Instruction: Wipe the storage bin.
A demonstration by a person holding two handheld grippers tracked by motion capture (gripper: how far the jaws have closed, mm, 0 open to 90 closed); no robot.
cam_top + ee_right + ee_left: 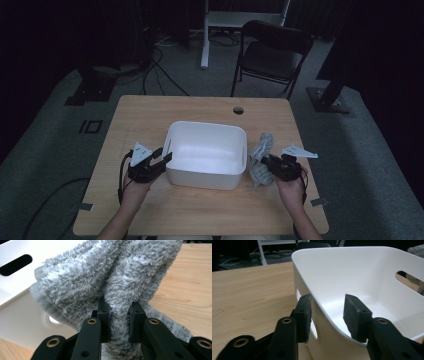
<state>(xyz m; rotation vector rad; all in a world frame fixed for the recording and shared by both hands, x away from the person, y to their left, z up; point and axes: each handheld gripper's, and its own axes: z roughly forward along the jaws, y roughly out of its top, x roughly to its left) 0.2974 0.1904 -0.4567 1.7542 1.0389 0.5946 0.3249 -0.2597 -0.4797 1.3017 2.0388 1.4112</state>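
A white plastic basin (207,125) with slotted handles stands in the middle of the wooden table (145,115). My left gripper (162,156) is at its left wall. In the left gripper view the jaws (328,298) straddle the basin's rim (322,306), one pad outside and one inside, with a gap on each side, so it is open. A grey fluffy towel (261,150) hangs bunched just right of the basin, lifted partly off the table. My right gripper (266,162) is shut on a fold of it. Its pads (119,303) pinch the towel (100,272) beside the basin's wall (20,310).
A round cable hole (238,110) sits near the table's far edge. Beyond the table stand a black folding chair (272,50) and a white stand (205,35), with cables on the dark floor. Bare tabletop lies left of and behind the basin.
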